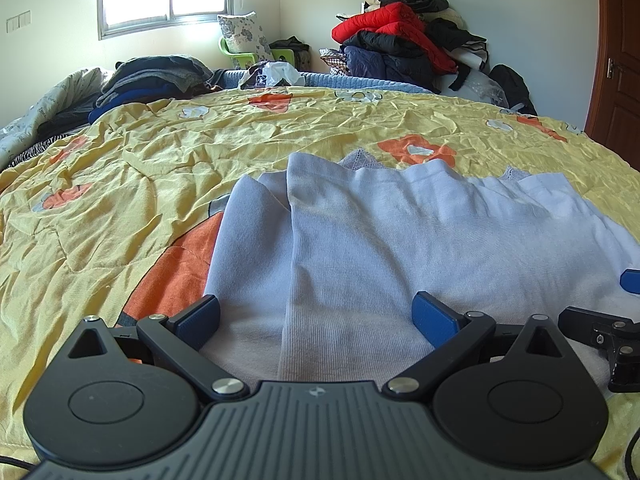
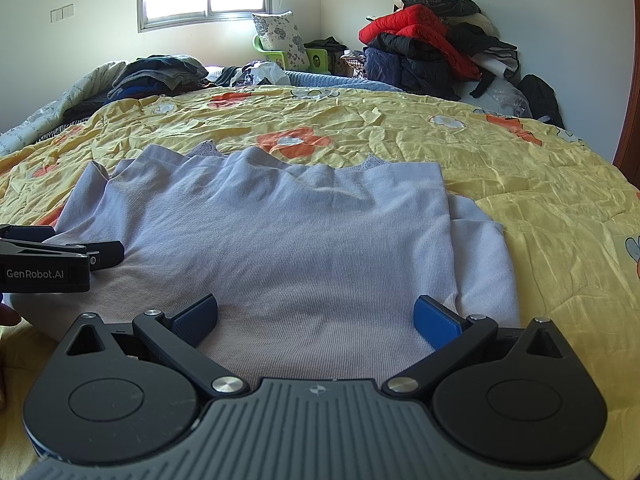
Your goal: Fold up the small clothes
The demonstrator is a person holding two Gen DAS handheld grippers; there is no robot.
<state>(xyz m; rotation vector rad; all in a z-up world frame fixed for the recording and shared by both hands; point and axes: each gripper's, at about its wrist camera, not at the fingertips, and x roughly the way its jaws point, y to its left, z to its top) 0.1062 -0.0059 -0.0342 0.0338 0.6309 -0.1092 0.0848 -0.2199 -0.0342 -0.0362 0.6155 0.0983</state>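
Note:
A pale lilac knit garment [image 1: 400,240] [image 2: 288,240] lies partly folded on the yellow flowered quilt, its lace-trimmed edge at the far side. My left gripper [image 1: 318,316] is open low over the garment's near left part, above a lengthwise fold. My right gripper [image 2: 316,316] is open too, over the near right part, with its right blue pad [image 2: 434,320] close to the folded side edge. Neither holds cloth. Each gripper shows at the edge of the other's view: the right one [image 1: 600,332], the left one [image 2: 60,260].
The yellow quilt [image 1: 160,160] [image 2: 540,200] covers the bed all round. A stack of dark folded clothes [image 1: 160,76] sits at the far left, a heap of jackets [image 1: 404,40] at the far right by the wall. A wooden door [image 1: 620,60] stands right.

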